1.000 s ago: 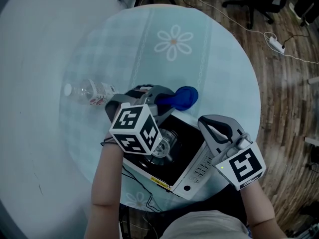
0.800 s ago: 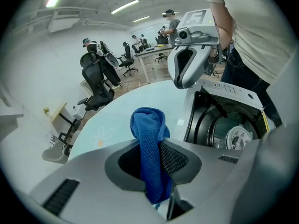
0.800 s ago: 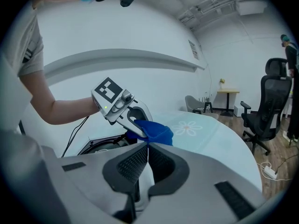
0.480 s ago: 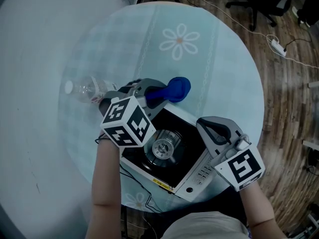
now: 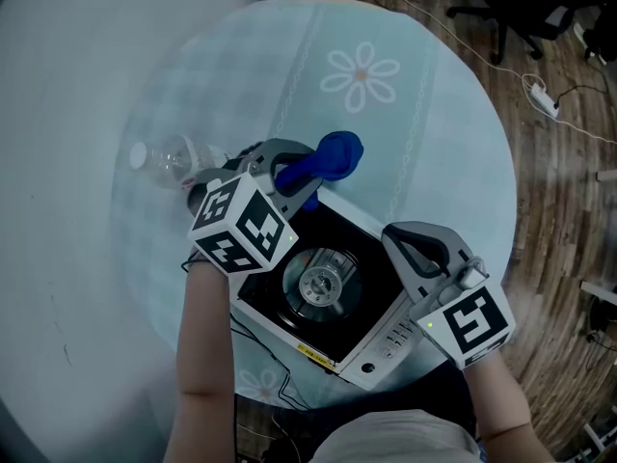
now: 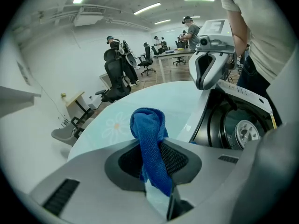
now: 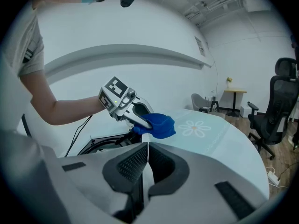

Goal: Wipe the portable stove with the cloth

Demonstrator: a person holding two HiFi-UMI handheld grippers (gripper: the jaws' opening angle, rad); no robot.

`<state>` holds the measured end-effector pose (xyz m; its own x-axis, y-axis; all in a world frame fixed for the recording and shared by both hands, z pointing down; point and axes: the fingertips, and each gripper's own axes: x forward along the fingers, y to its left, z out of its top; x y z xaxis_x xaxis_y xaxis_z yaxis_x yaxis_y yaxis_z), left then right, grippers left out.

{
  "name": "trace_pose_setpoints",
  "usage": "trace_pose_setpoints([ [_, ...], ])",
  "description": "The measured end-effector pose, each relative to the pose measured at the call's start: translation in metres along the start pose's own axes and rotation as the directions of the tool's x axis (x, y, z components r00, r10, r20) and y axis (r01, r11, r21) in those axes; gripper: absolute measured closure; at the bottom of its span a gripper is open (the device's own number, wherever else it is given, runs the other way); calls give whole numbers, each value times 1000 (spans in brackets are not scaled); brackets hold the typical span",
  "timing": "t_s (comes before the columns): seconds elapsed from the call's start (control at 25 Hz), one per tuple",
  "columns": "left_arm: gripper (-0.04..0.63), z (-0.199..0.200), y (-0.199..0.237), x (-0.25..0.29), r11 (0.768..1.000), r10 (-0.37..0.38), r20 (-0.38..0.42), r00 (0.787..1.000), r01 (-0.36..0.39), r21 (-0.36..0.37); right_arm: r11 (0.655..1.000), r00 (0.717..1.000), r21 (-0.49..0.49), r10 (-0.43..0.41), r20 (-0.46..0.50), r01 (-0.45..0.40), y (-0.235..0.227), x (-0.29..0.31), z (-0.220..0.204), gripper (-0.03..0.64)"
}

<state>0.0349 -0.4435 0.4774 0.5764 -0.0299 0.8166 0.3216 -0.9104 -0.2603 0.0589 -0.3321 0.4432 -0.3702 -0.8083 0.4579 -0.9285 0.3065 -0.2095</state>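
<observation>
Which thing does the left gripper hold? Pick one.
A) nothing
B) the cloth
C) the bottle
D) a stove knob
B: the left gripper is shut on the cloth, which sticks up from between its jaws in the left gripper view.

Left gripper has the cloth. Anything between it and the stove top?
Nothing visible. The left gripper holds the cloth at the far edge of the stove; its black top is bare but for the burner. The right gripper sits shut beside the controls.
</observation>
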Motion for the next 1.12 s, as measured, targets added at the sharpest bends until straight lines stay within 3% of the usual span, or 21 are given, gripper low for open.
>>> trace_pose_setpoints([
  [0.36,497,-12,13,-4,994,53,31,998,-49,-101,1000,1000,-4,13,-6,-13,1,6,1,594],
  [1.12,499,-40,14,-24,975,112,35,993,-103,-196,998,998,-11,55,-26,-56,13,17,7,594],
])
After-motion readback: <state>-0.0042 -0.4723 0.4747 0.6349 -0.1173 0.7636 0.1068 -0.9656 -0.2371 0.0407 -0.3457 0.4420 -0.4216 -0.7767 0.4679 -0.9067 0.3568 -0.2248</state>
